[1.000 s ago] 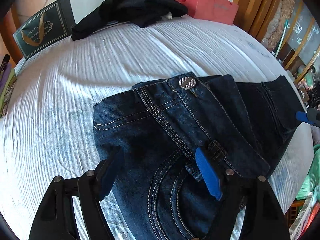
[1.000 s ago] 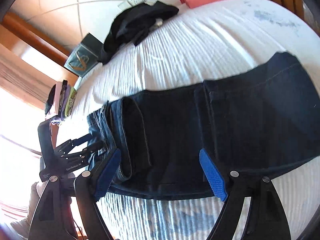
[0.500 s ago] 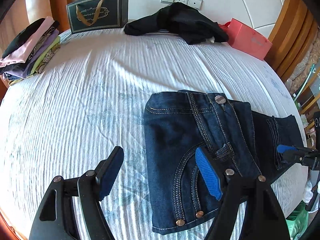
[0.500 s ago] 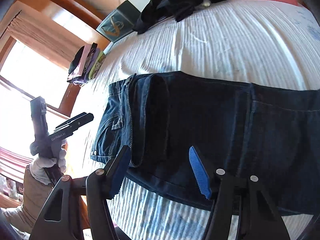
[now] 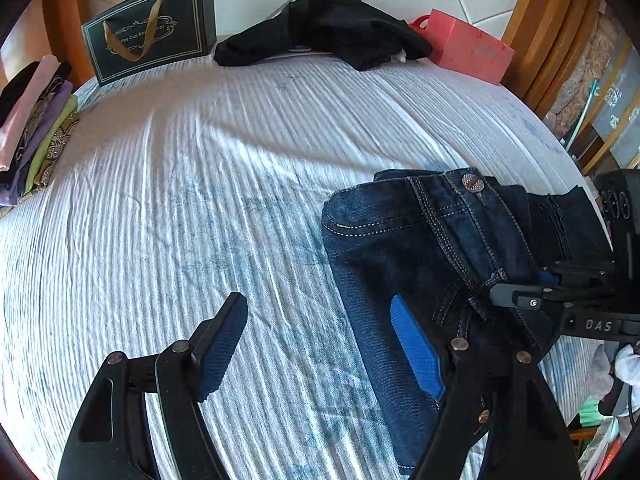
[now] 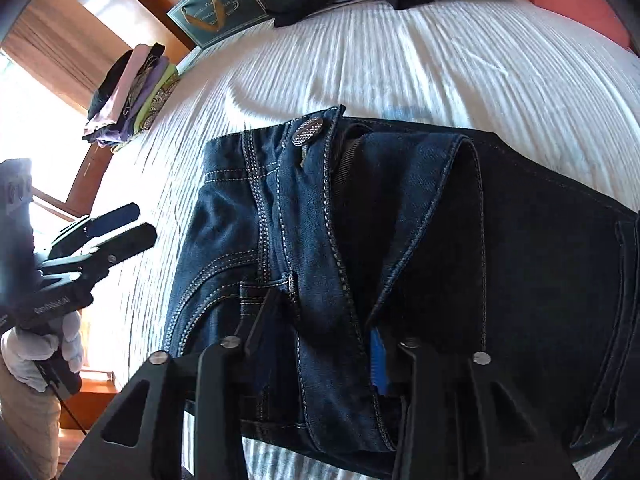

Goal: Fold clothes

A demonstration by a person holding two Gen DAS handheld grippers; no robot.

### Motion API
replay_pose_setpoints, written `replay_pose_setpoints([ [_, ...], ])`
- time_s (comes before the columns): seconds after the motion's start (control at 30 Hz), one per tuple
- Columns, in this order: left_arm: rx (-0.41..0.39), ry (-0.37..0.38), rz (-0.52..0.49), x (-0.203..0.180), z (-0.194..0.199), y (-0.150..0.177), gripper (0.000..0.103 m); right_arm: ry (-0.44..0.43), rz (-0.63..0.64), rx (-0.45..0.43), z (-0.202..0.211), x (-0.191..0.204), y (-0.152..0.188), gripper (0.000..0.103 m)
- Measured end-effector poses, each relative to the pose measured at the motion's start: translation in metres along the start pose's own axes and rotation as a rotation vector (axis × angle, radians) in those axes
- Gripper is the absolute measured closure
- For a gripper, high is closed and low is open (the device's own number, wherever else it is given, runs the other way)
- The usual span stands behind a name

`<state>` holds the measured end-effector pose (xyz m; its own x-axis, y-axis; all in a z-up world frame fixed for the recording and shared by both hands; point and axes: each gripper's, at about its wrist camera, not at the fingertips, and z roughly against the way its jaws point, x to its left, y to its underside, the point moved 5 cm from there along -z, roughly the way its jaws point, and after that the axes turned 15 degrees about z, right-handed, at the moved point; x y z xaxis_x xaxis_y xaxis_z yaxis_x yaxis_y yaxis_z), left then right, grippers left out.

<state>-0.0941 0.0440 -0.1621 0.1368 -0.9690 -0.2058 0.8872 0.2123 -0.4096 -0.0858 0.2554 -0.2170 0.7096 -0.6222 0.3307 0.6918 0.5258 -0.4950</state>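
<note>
Hidden or unclear: in the right wrist view the right gripper (image 6: pixel 320 328) is pushed into the folds of the dark blue denim jeans (image 6: pixel 320 220), so its fingertips are mostly covered; only a strip of one blue pad (image 6: pixel 378 364) shows. The far end of the jeans is cut off at the right edge of this view.
Right gripper: its two fingers stand on either side of a thick fold near the waistband, with denim between them. I cannot tell if they really pinch it.
Left gripper: the left gripper (image 5: pixel 320 344) is wide open and holds nothing. One finger is over the bare sheet, the other over the edge of the jeans.
Jeans: they lie folded on the white ribbed bed sheet (image 5: pixel 200 184), at the near right part of the bed, with the metal waist button (image 5: pixel 473 185) on top.
Person: a white-gloved hand (image 6: pixel 38 350) holds the left gripper's handle at the left edge of the right wrist view.
Around: a stack of folded pastel clothes (image 5: pixel 36 128) sits at the left edge of the bed. A dark green gift bag with gold ribbon handle (image 5: pixel 150 38), a heap of black clothing (image 5: pixel 340 32) and a pink paper bag (image 5: pixel 472 50) are at the far side near the wall, well apart from the jeans.
In the way: the right gripper's black body (image 5: pixel 576 300) covers a part of the jeans in the left wrist view.
</note>
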Motion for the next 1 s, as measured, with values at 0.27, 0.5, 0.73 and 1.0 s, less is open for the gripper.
replay_pose_setpoints([
  [0.27, 0.026, 0.052, 0.006, -0.001, -0.005, 0.000, 0.028, 0.092, 0.007, -0.089, 0.020, 0.035, -0.011, 0.080],
  [0.5, 0.004, 0.107, -0.051, -0.029, 0.006, -0.012, 0.028, 0.213, -0.158, -0.121, 0.066, -0.029, 0.021, 0.075],
  [0.73, -0.023, 0.099, -0.112, -0.079, 0.002, -0.022, 0.028, 0.202, -0.311, -0.058, 0.058, -0.071, 0.050, 0.049],
  [1.0, -0.066, 0.054, -0.085, -0.063, 0.011, -0.043, 0.028, 0.156, -0.259, -0.134, 0.087, -0.068, 0.025, 0.049],
])
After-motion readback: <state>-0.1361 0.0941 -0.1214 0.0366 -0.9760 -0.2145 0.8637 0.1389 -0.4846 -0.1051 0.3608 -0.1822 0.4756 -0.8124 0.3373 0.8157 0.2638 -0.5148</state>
